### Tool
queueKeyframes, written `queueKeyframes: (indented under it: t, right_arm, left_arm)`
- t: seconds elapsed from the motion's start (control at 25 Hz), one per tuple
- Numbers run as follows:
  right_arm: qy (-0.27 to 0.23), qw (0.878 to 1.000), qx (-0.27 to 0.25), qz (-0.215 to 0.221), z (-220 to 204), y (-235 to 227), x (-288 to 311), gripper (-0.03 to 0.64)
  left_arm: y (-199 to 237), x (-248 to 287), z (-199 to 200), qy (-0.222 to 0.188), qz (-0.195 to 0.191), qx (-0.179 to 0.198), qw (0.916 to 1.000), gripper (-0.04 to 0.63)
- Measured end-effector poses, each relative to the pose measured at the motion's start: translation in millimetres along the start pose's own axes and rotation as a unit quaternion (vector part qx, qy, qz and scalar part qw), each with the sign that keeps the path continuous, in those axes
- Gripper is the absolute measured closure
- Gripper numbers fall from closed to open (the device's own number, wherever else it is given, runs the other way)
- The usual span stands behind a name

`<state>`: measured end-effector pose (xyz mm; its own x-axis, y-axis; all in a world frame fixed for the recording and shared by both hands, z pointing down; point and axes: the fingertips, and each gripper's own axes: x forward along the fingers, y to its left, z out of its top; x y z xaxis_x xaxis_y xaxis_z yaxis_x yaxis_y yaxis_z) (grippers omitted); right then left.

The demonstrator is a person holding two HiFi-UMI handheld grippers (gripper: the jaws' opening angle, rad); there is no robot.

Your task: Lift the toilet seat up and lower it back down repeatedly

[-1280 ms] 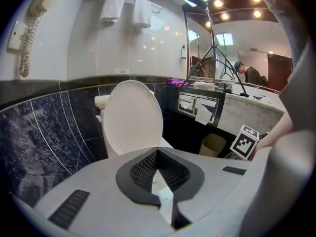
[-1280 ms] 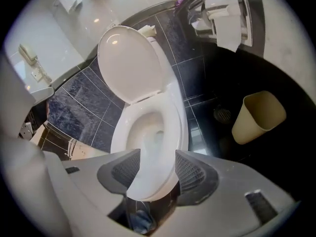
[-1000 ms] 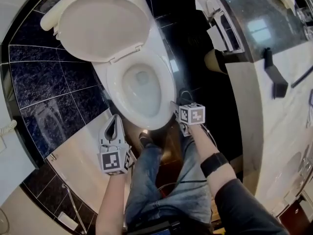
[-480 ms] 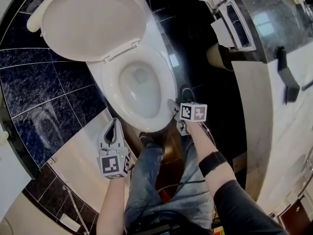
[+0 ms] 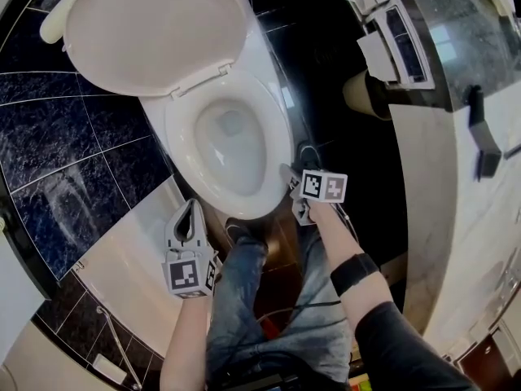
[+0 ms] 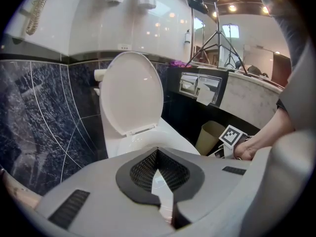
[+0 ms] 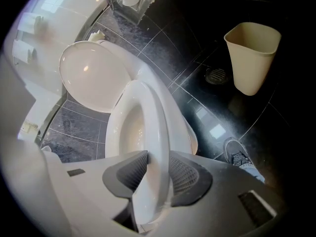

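In the head view, the toilet seat [image 5: 278, 141] lies flat on the bowl, with the lid [image 5: 155, 31] standing open behind it at the upper left. My right gripper [image 5: 291, 177] is at the seat's front right edge, its marker cube just behind on the near side. My left gripper [image 5: 194, 206] hangs off the near left side of the bowl, apart from it and pointing up the frame. Jeans [image 5: 244, 300] and a shoe [image 5: 244, 228] show between the two arms. A beige bin [image 5: 362, 96] stands on the dark floor to the right of the toilet.

In the left gripper view, the left gripper [image 6: 157, 152] has its tips closed together with nothing between them. Past them I see the raised lid [image 6: 132, 93] against the dark marbled wall. At the right, the bin [image 6: 212, 135] stands beside the right gripper's marker cube [image 6: 232, 135].

In the right gripper view, the right gripper [image 7: 157, 157] has just been closing, and the seat [image 7: 153, 117] runs straight between its jaws. Both ribbed pads [image 7: 131, 174] sit against the rim, one on either side, so I read this as a grip on the seat. The lid [image 7: 91, 78] is tipped back beyond it. The bin [image 7: 253, 53] stands at the upper right near a floor drain [image 7: 216, 75], and the shoe [image 7: 238, 157] is at the right on the black tiles.
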<state>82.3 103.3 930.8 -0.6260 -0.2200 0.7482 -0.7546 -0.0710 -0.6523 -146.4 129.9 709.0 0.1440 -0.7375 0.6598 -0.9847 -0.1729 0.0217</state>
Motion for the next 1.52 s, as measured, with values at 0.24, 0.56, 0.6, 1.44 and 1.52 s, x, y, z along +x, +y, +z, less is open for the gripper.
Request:
queueKeyframes:
  t: [0.24,0.56,0.6,1.44,1.52]
  right_arm:
    - [0.003,1.000,0.008,0.008,2.0,2.6,-4.2,0.472]
    - [0.002,0.999,0.028,0.031,7.7,21.6,-25.8,0.483]
    - [0.003,0.999,0.031,0.034,8.9,25.5,-29.8,0.484]
    - [0.002,0.997,0.009,0.082,82.6,151.1,-120.8,0.459]
    - [0.005,0.997,0.008,0.081,85.4,154.0,-122.3,0.459]
  left_arm:
    - [-2.5,-0.1,-0.1,0.011,-0.003,-0.005,0.9999,0.595]
    - [-13.9,-1.6,6.2,0.008,-0.009,-0.007,0.9999,0.595]
    - [-15.5,-4.1,7.5,0.009,-0.010,-0.007,0.9999,0.595]
    - [-75.1,-53.7,-42.0,0.108,-0.045,-0.105,0.9876,0.595]
    - [-72.3,-43.0,-19.5,0.089,-0.034,-0.125,0.9876,0.595]
